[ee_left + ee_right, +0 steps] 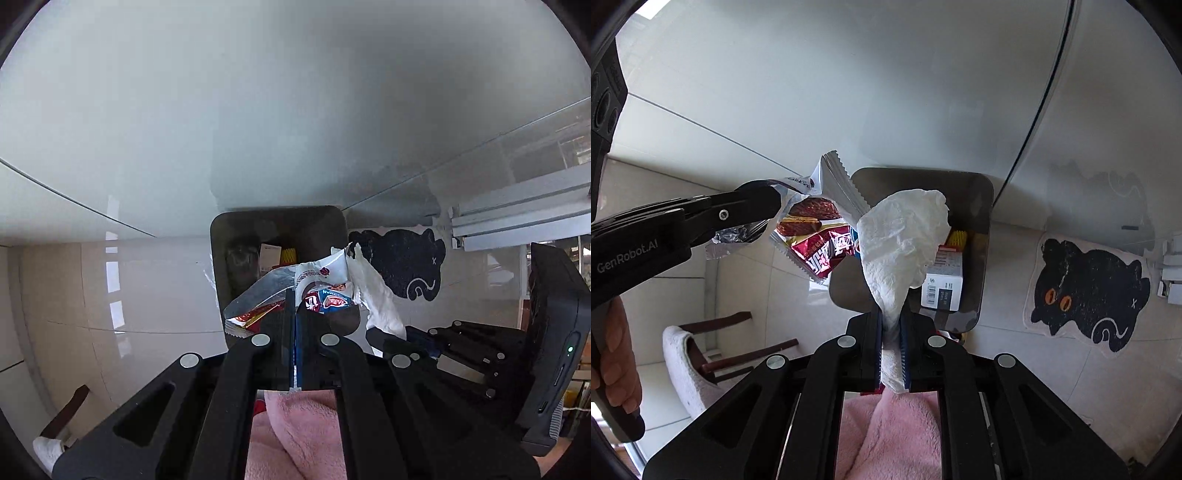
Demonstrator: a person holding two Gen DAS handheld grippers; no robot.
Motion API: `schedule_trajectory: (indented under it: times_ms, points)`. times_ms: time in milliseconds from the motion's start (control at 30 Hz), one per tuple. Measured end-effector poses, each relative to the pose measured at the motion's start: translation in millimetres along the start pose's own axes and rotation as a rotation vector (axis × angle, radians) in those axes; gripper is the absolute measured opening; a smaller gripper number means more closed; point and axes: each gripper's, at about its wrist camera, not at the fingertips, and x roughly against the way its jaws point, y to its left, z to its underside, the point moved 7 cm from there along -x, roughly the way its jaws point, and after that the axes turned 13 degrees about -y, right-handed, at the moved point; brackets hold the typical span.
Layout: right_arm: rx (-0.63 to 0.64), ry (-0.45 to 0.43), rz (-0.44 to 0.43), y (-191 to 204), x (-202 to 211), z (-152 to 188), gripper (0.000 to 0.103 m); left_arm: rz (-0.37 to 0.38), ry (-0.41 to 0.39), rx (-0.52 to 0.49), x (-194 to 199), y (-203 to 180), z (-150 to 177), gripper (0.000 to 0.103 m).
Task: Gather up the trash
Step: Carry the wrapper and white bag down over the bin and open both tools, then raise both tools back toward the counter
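My left gripper is shut on a crumpled snack wrapper, silver inside with red, white and blue print, and holds it above the dark trash bin. It also shows in the right wrist view with the wrapper hanging from it. My right gripper is shut on a crumpled white paper tissue, held over the same bin. The tissue also shows in the left wrist view. The bin holds a white box and a yellow item.
The bin stands on a pale tiled floor below a glass table edge. A black cat-shaped mat lies to the right of the bin. A chair with a white cushion stands at the left. A pink fleece sleeve is below the gripper.
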Motion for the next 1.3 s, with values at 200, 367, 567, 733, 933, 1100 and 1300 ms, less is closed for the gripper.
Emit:
schedule_trajectory:
  times_ms: [200,367,567,733,933,1100,1300]
  points:
    - [-0.016,-0.01,-0.007,-8.6,-9.0,-2.1,0.084,-0.015,0.006,0.033,-8.9,7.0,-8.7,0.041]
    - [-0.006,-0.008,-0.008,-11.6,-2.7,-3.8,0.084,-0.032,-0.01,0.028,1.5,10.1,-18.9,0.048]
    - [-0.027,-0.047,-0.028,-13.5,46.3,-13.9,0.084,-0.034,-0.072,0.046,47.0,11.7,-30.7,0.052]
    - [-0.032,-0.206,-0.098,2.1,138.2,-41.6,0.086,-0.025,-0.192,0.0,122.3,-0.1,-43.8,0.058]
    - [0.033,-0.418,-0.118,24.1,246.8,-81.9,0.089,0.003,-0.347,-0.034,216.7,-15.4,-67.9,0.062]
    - [0.06,-0.562,-0.112,34.9,310.6,-118.6,0.089,0.023,-0.452,-0.053,277.8,-30.0,-96.5,0.062]
    - [0.086,-0.659,-0.043,31.3,349.9,-168.1,0.089,0.023,-0.524,-0.065,312.8,-44.8,-141.4,0.062]
